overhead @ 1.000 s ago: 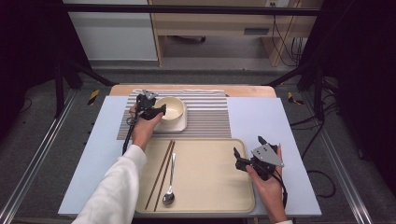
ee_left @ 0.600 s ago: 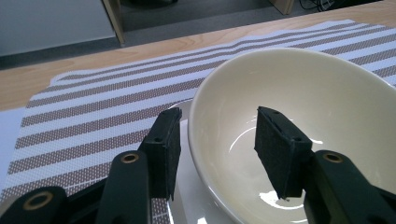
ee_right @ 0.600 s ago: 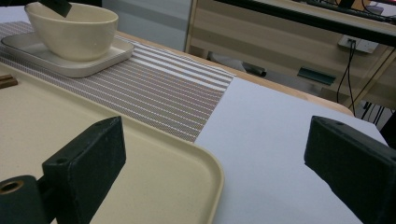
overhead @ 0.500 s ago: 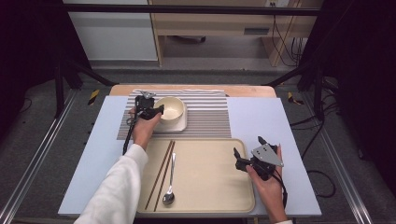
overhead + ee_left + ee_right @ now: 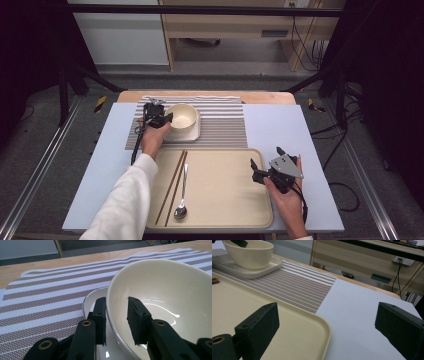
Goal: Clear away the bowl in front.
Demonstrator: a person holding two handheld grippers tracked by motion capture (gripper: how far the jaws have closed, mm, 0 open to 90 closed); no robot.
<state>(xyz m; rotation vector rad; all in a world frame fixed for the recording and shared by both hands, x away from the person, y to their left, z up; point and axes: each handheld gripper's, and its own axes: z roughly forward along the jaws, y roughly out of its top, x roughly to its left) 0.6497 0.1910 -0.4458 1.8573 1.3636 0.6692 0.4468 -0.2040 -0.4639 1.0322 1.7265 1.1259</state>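
A cream bowl stands on a small white plate on the striped placemat. My left gripper straddles the bowl's near-left rim, one jaw outside the wall and one inside. Its jaws have just been closing on the rim, and a slim gap still shows at the inner pad. My right gripper hovers open and empty over the right edge of the beige tray.
Brown chopsticks and a metal spoon lie on the tray's left part. A pale blue mat covers the wooden table. Dark stands and cables flank the table on the floor.
The left gripper's jaws have drawn closer together around the bowl's rim. The right hand and gripper have not moved.
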